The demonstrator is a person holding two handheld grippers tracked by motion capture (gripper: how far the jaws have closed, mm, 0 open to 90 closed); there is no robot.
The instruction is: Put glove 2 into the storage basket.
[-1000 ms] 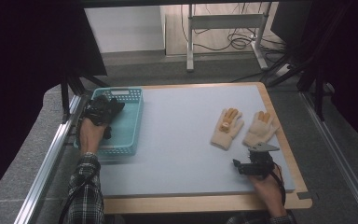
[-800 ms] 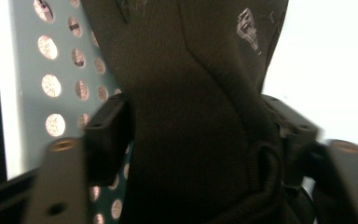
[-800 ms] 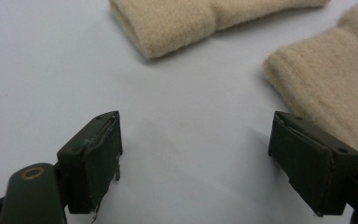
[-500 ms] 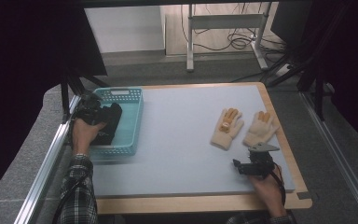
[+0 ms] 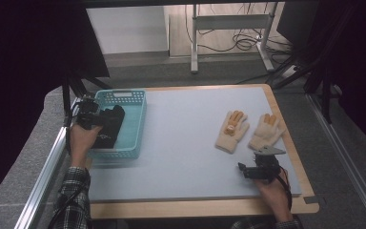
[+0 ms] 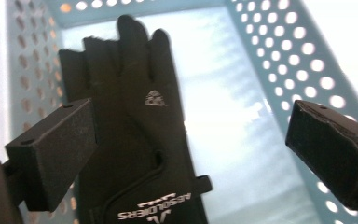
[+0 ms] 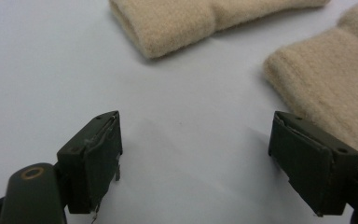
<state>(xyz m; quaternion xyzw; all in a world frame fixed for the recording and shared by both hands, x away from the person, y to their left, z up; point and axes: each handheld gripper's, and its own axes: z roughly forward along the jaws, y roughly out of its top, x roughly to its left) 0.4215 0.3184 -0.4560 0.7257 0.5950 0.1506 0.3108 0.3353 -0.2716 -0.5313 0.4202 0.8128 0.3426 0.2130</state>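
A black glove (image 5: pixel 107 127) with white lettering lies flat in the teal perforated basket (image 5: pixel 137 125) at the table's left. My left gripper (image 5: pixel 88 114) hovers over the basket's left side. Its jaws have just been opening and now stand wide apart. In the left gripper view the black glove (image 6: pixel 135 140) rests on the basket (image 6: pixel 242 116) floor below the left gripper (image 6: pixel 191 126), untouched by the pads. Two beige knit gloves (image 5: pixel 232 131) (image 5: pixel 265 132) lie at the right. My right gripper (image 5: pixel 246 170) rests open just in front of them, with bare mat between the jaws of the right gripper (image 7: pixel 196 140).
A grey-blue mat (image 5: pixel 186 143) covers the wooden tabletop (image 5: pixel 195 208). A metal rail (image 5: pixel 43 176) runs along the left side. The beige cuffs (image 7: pixel 177 18) (image 7: pixel 326 84) lie close ahead of the right jaws. Table legs and cables (image 5: pixel 238 43) stand beyond the far edge.
The left jaws opened and let go of the black glove, which now lies in the basket. The left hand rose and drew toward the basket's left side. The right hand kept still.
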